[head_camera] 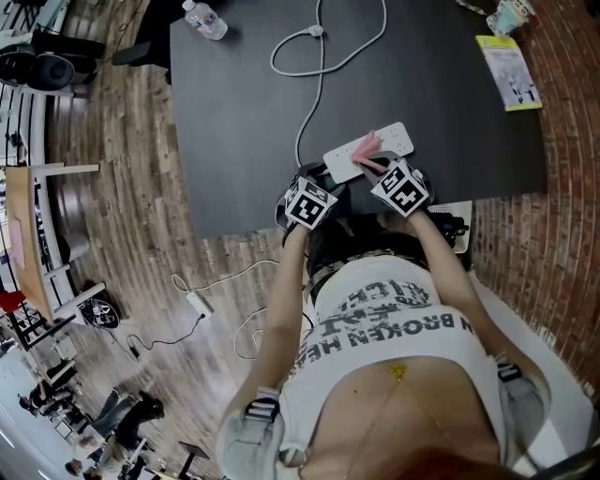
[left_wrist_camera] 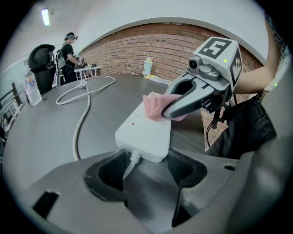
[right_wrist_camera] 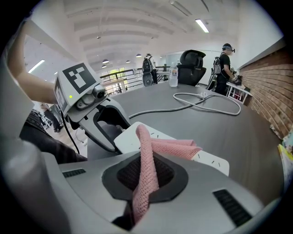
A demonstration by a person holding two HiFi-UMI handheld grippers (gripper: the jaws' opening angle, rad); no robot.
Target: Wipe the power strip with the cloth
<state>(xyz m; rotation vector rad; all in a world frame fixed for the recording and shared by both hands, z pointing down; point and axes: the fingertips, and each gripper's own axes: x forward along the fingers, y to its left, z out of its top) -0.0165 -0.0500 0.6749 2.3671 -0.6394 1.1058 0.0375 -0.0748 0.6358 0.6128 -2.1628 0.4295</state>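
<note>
A white power strip lies near the front edge of the black table. A pink cloth is draped over its middle. My right gripper is shut on the cloth, which runs up from between the jaws onto the strip. My left gripper is at the strip's cord end. In the left gripper view that end sits pinched between the tips of the left gripper, with the cord running down between them. The right gripper presses the cloth on the strip's top.
The strip's white cable loops across the table toward the back. A water bottle stands at the far left corner and a yellow-green leaflet lies at the right. The table's front edge is just below the grippers. Another power strip lies on the floor.
</note>
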